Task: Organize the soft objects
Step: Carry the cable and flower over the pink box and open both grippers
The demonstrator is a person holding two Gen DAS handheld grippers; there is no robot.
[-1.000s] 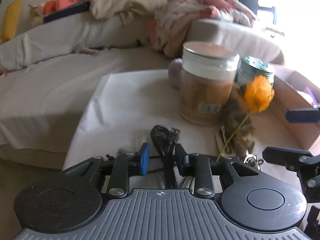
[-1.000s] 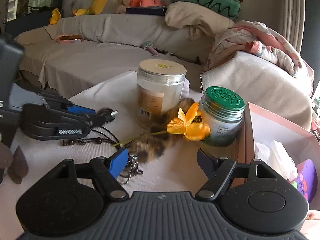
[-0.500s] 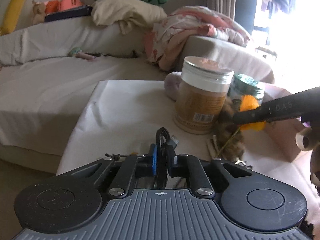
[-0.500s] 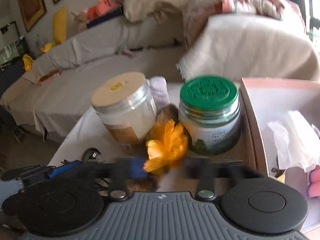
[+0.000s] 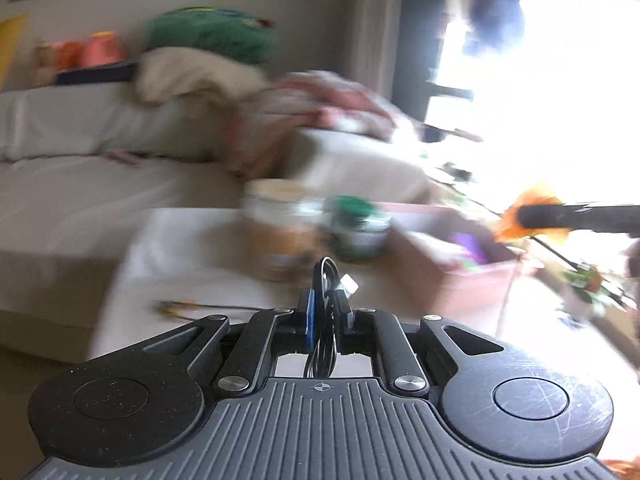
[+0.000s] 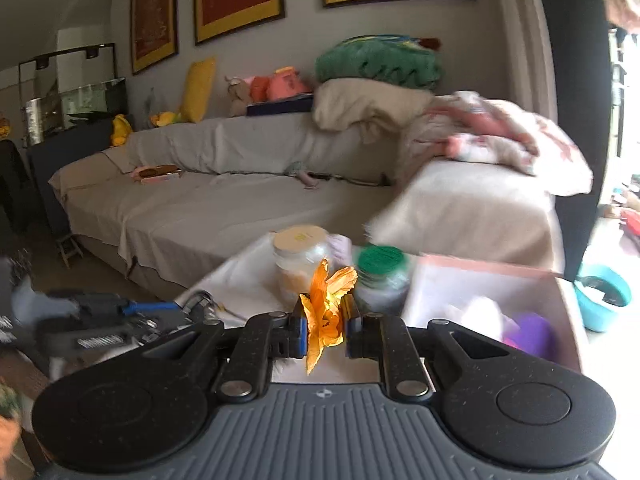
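Two items are picked up, neither put away yet. On the left, the left gripper [image 5: 325, 316] is clenched on a coiled black cable [image 5: 325, 280], held above the white table [image 5: 192, 248]. To the right, the right gripper [image 6: 324, 326] is closing, its pads pressing an orange flower [image 6: 326, 300]. Two jars stand beyond: a tan-lidded jar [image 6: 300, 260] and a green-lidded jar [image 6: 380, 276]. Far right, one pink box [image 6: 492, 276] holds a white cloth [image 6: 480, 312] and a purple thing [image 6: 528, 334].

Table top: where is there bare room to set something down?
The white cloth is bare left of the tan-lidded jar, out to its edge. Crowded on the right: green-lidded jar, then the part-filled pink box.
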